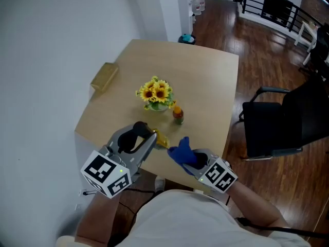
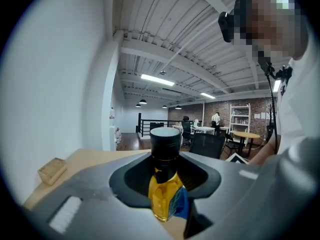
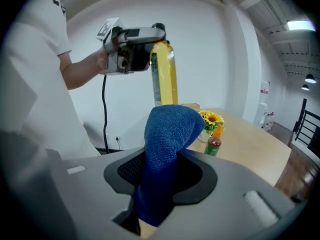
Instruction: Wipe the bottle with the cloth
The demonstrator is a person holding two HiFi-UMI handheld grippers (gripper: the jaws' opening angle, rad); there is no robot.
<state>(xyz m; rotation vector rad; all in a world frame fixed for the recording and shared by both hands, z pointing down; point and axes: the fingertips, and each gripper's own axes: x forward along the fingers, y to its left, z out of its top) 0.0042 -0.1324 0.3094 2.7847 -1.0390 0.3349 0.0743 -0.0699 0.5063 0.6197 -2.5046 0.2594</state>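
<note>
Now: left gripper (image 1: 152, 139) clamping yellow-filled, black-capped plastic bottle (image 2: 165, 186) near cap, holding it over near edge of light wooden table (image 1: 205, 76). Right gripper (image 1: 194, 161) pinching blue towelling cloth (image 3: 167, 149). Bottle body standing upright just left of cloth, apparently not touching.

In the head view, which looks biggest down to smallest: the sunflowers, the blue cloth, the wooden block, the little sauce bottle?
1. sunflowers and blue cloth: about alike, cloth nearer the camera, so unranked.
2. wooden block.
3. sauce bottle.
</note>
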